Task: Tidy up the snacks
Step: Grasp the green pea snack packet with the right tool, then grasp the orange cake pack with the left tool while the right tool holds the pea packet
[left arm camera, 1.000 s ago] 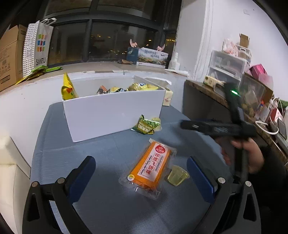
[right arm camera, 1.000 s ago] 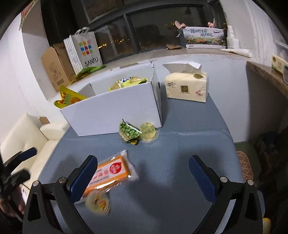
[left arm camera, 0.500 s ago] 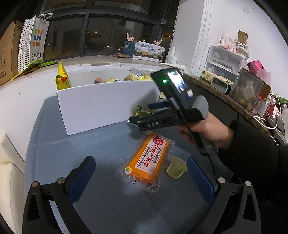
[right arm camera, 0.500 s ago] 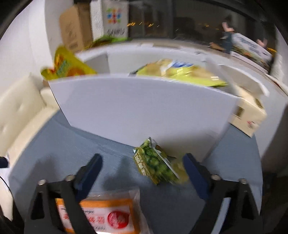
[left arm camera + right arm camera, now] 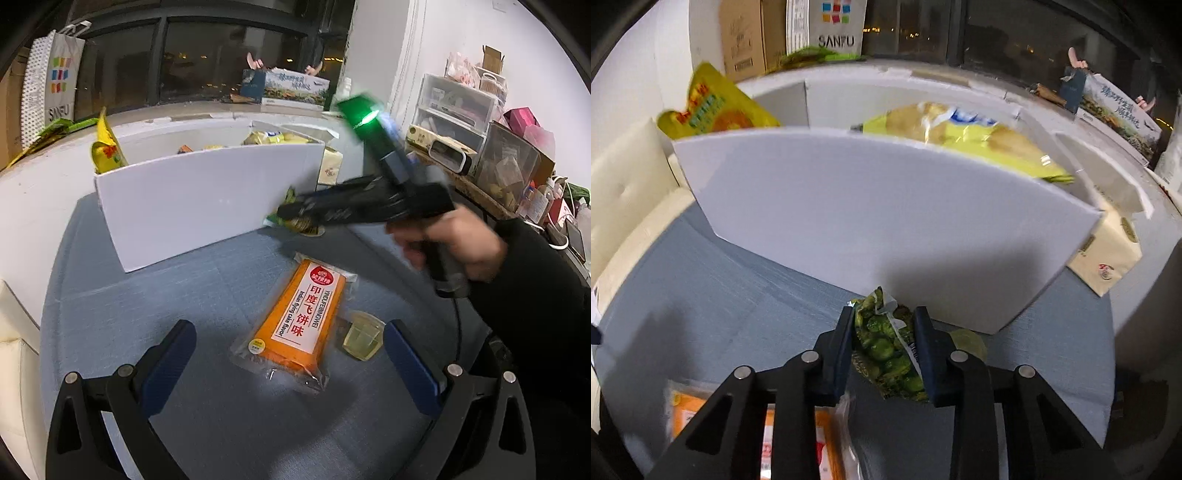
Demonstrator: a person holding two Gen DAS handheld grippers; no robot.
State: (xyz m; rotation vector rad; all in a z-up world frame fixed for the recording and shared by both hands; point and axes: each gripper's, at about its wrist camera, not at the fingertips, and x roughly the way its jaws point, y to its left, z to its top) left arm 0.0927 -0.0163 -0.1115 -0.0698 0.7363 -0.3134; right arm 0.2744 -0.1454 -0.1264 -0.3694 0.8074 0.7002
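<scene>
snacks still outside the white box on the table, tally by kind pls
Green pea packet, clamped in the right gripper, whose jaws have just been closing: 1
Orange flying cake packet: 1
Clear jelly cups, one beside the orange packet, one behind the right gripper: 2
Total: 4

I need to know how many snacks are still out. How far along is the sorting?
Done: several packets already sit in the white box, among them a yellow chip bag. In hand: the right gripper has just been closing on the green pea packet by the box. Left: the orange cake packet and small jelly cup lie on the table in front of the open left gripper.
</scene>
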